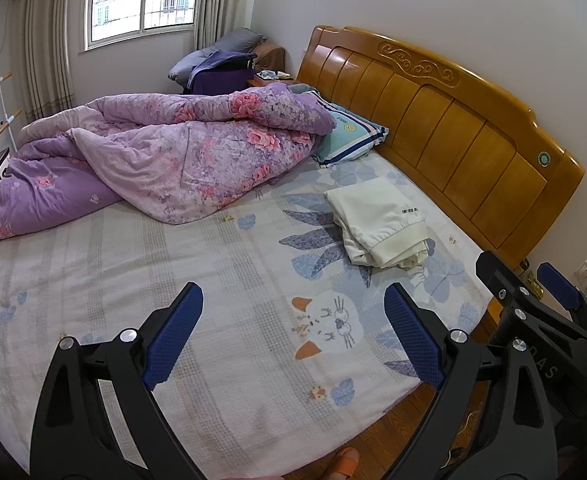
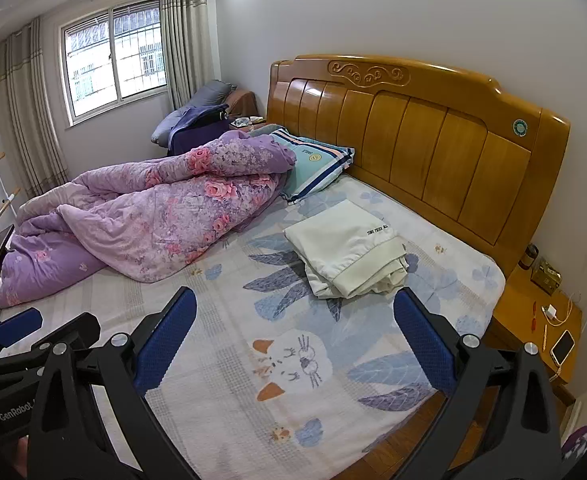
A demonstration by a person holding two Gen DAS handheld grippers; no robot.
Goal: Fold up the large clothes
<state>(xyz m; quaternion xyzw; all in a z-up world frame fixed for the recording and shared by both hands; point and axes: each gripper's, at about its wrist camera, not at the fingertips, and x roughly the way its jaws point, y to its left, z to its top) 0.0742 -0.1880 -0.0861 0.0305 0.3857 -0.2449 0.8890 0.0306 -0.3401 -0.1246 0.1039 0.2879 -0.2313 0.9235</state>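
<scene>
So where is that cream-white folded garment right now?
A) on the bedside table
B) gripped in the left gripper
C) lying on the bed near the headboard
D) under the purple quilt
C: the cream-white folded garment lies on the bed sheet just in front of the wooden headboard, apart from the purple quilt, while the left gripper and right gripper are both open and empty.

Bare sheet ahead; quilt blocks far side.

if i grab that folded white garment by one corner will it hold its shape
Probably not. The white garment looks like soft cloth in loose layers, edges already spilling at its near end, so it would likely droop and unfold. It looks light enough to slide on the bedsheet.
</scene>
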